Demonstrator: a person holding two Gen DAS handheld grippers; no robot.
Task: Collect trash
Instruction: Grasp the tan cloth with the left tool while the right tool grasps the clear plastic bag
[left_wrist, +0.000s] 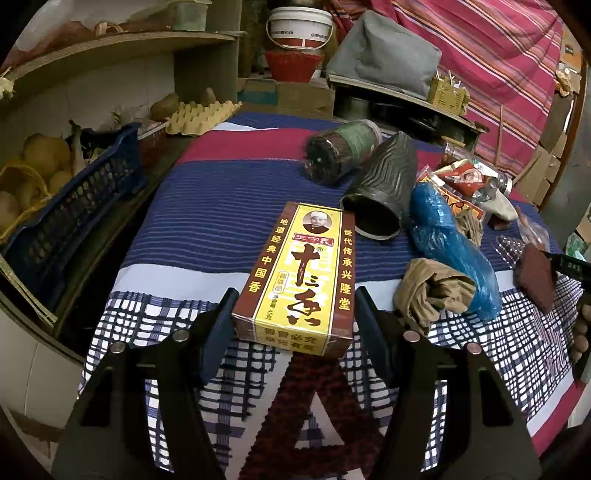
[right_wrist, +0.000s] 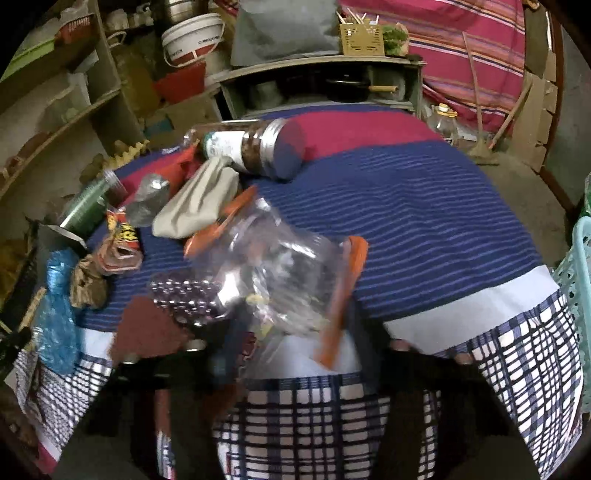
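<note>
A yellow box was seen only in the left wrist view, lying on the striped cloth with its near end between the parted fingers of the left gripper; contact could not be told. A teal basket at the table's edge was shown only in the right wrist view. There a clear bag with orange edges was seen blurred over the right gripper, whose finger spacing and grip could not be told.
</note>
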